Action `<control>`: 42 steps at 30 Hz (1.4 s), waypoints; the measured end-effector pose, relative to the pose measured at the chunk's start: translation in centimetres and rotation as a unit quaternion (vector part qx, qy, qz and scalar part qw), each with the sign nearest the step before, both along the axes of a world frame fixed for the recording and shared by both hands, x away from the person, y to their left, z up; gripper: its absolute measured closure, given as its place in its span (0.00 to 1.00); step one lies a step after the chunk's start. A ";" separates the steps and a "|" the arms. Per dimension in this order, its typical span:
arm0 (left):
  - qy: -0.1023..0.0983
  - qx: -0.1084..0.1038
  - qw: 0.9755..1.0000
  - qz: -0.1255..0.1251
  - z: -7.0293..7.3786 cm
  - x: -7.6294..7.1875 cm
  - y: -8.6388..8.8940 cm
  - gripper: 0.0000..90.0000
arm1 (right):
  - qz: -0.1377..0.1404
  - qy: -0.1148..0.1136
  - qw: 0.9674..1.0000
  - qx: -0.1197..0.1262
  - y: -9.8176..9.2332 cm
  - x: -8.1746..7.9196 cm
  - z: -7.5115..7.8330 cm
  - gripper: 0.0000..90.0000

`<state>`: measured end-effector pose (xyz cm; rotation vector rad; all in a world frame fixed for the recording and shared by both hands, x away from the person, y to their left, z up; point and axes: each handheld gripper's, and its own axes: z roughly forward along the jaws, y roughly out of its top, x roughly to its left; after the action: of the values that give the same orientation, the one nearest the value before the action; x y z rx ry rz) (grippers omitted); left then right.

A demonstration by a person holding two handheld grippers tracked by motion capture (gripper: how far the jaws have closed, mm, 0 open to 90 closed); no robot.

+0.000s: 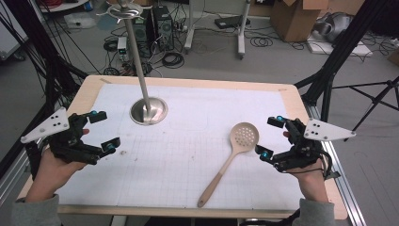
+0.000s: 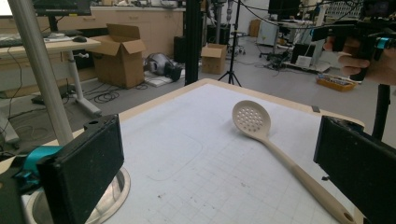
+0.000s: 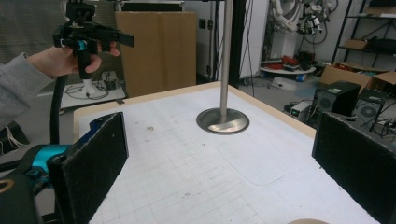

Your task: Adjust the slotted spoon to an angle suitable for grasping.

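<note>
1. Left gripper at left edge of high view, jaws spread wide, nothing btwn them, held above the table.
2. Right gripper at right edge, jaws wide too, empty.
3. Slotted spoon lies flat on the white mat, lower-centre right of frame; bowl end points up-right, just beside right gripper, not touching.
4. Metal stand w/ round base, upper centre-left, well apart from spoon.
</note>
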<state>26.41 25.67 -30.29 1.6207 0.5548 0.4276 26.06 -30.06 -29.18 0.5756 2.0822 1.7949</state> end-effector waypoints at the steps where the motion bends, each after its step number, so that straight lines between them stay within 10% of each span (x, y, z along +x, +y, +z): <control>1: 0.002 -0.001 1.000 0.001 0.0 0.0 -0.1 0.02 | 0.000 0.004 1.000 0.000 0.0 0.0 -0.1 0.02; 20: 0.004 0.004 1.000 0.000 -0.1 -0.1 0.1 0.02 | 0.024 0.059 0.997 -0.040 2.4 1.4 -3.0 0.19; 42: 0.016 0.010 1.000 0.002 -0.6 0.1 0.1 0.02 | 0.024 0.090 0.992 -0.080 3.6 2.0 -6.4 0.89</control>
<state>26.49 25.78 -30.94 1.6479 0.5792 0.4122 28.04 -26.49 -35.54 0.6697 2.3530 1.6332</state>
